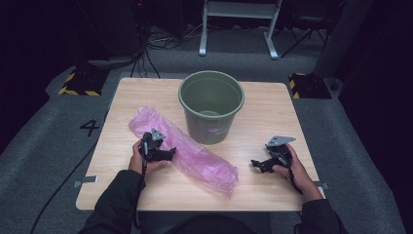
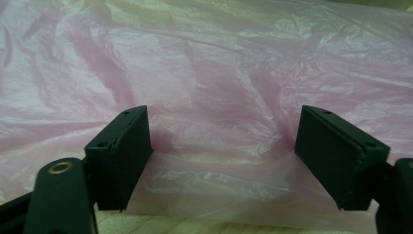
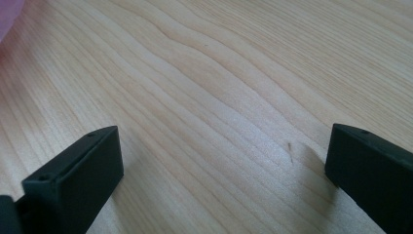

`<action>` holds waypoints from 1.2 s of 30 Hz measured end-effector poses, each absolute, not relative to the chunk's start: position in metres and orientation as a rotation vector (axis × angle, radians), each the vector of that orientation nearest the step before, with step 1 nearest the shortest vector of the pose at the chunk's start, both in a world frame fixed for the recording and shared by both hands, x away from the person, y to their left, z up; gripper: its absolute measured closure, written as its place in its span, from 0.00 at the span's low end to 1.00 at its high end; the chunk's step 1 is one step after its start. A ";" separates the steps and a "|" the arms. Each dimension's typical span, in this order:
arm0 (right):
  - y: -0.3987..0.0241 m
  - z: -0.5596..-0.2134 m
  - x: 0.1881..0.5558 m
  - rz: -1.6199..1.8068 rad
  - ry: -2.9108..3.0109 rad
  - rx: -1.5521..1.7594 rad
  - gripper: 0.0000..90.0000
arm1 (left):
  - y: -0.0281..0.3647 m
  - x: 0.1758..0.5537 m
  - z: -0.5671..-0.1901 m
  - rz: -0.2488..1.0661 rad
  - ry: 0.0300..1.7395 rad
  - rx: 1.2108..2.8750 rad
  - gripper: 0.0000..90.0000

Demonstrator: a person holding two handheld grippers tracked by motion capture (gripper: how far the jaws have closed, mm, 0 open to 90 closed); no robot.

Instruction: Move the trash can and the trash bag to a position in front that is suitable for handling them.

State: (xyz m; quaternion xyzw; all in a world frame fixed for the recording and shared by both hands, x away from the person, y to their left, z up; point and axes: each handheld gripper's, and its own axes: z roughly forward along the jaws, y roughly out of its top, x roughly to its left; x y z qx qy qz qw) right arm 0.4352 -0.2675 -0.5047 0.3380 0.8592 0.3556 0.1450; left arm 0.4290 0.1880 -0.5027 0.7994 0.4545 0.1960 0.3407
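Pink plastic bag (image 1: 187,152) lying crumpled and diagonal across the wooden surface (image 1: 272,122), near end toward the person, far end left of the green bucket (image 1: 211,105). Bucket upright at the rear centre, just beside the bag. Left gripper (image 1: 168,153) at the bag's left edge; jaws set wide, film bunched in the gap, pads not seen pressing on it. Right gripper (image 1: 254,163) low over bare wood, well apart from the bag; jaws wide open, nothing held between them.
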 end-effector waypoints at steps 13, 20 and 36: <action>-0.267 -0.505 0.435 1.024 2.476 0.973 0.01 | 0.197 0.428 -0.499 0.496 1.102 2.102 0.89; -0.267 -0.505 0.435 1.024 2.475 0.973 0.01 | 0.196 0.427 -0.499 0.553 1.075 2.131 0.95; -0.268 -0.505 0.435 1.025 2.477 0.971 0.01 | 0.206 0.424 -0.492 0.621 1.054 2.065 0.97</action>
